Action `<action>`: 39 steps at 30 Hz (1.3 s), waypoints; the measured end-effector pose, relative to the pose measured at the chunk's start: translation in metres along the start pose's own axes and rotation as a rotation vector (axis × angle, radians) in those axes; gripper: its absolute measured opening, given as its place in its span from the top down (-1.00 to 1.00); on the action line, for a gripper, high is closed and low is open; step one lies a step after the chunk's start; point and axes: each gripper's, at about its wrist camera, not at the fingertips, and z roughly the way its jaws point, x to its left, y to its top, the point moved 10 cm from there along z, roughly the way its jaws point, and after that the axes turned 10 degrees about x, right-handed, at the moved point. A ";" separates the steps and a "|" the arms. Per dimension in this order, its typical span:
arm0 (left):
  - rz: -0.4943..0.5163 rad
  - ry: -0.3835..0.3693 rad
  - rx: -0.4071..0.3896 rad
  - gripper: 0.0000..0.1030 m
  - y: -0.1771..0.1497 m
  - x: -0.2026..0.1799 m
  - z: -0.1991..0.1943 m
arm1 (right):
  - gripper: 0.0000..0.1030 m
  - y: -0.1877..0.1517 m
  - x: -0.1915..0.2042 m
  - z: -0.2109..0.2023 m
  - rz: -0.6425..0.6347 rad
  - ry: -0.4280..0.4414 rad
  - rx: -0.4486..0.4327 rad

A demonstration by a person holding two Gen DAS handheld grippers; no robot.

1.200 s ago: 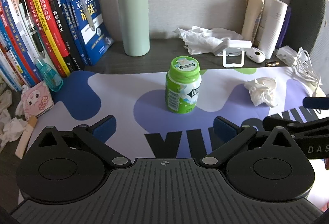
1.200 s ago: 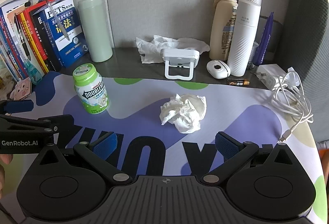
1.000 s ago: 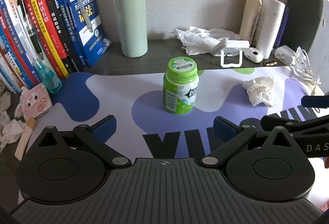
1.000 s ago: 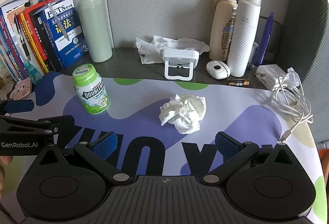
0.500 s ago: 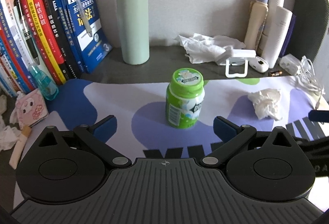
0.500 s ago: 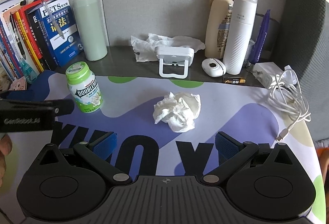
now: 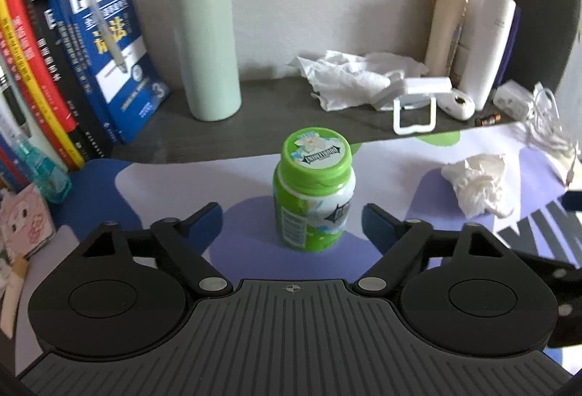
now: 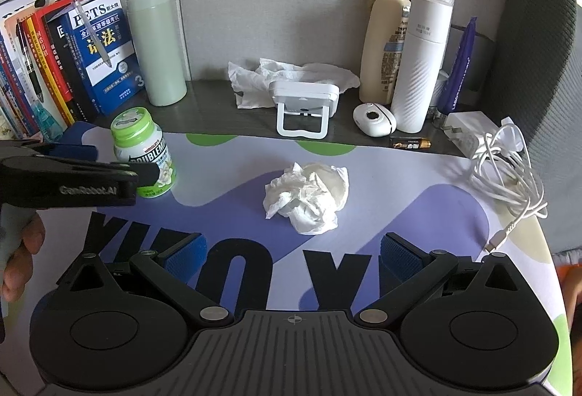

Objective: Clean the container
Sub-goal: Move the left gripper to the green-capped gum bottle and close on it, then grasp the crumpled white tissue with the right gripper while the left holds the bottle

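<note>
The squat green plastic gum bottle with its green screw cap (image 7: 313, 194) stands upright, lid on, on the purple, white and green printed desk mat (image 8: 393, 214), towards the mat's left side and in front of the tall pale-green cylindrical flask (image 7: 203, 38); the left gripper (image 7: 291, 216) is released, its blue-padded fingers spread wide to either side of the bottle and not touching it, with the bottle sitting in line between them; the right gripper (image 8: 294, 258) is likewise released and empty, its fingers apart with the crumpled white paper tissue (image 8: 307, 194) lying on the mat just ahead of the gap, well apart from the bottle; a second loose tissue (image 8: 287, 79) lies further back on the dark desk strip beside the white folding stand (image 8: 303, 105); nothing is held, so no wiping contact exists at this instant; whether the bottle's surface is dirty or already wiped cannot be read from these views, and the scene would suit equally a bottle awaiting a wipe with the tissue ready, or a wiped bottle set down with the used tissue dropped beside it.
</note>
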 end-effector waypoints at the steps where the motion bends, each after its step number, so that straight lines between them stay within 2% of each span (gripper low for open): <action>1: 0.009 -0.001 0.002 -0.50 0.000 -0.001 0.002 | -1.00 0.001 0.000 0.000 -0.002 0.000 0.000; 11: 0.047 -0.047 -0.015 -0.11 0.002 -0.005 0.009 | -1.00 0.000 0.002 0.004 -0.013 0.012 0.006; 20: 0.100 -0.051 -0.046 -0.10 0.006 -0.010 0.001 | -1.00 0.001 0.005 0.004 -0.025 0.012 0.001; 24: 0.109 -0.060 -0.042 0.06 0.005 -0.009 0.003 | -1.00 0.002 0.006 0.004 -0.034 0.013 -0.006; 39: 0.150 -0.082 -0.053 0.08 0.005 -0.008 0.002 | -1.00 0.018 0.001 0.018 -0.079 0.009 -0.017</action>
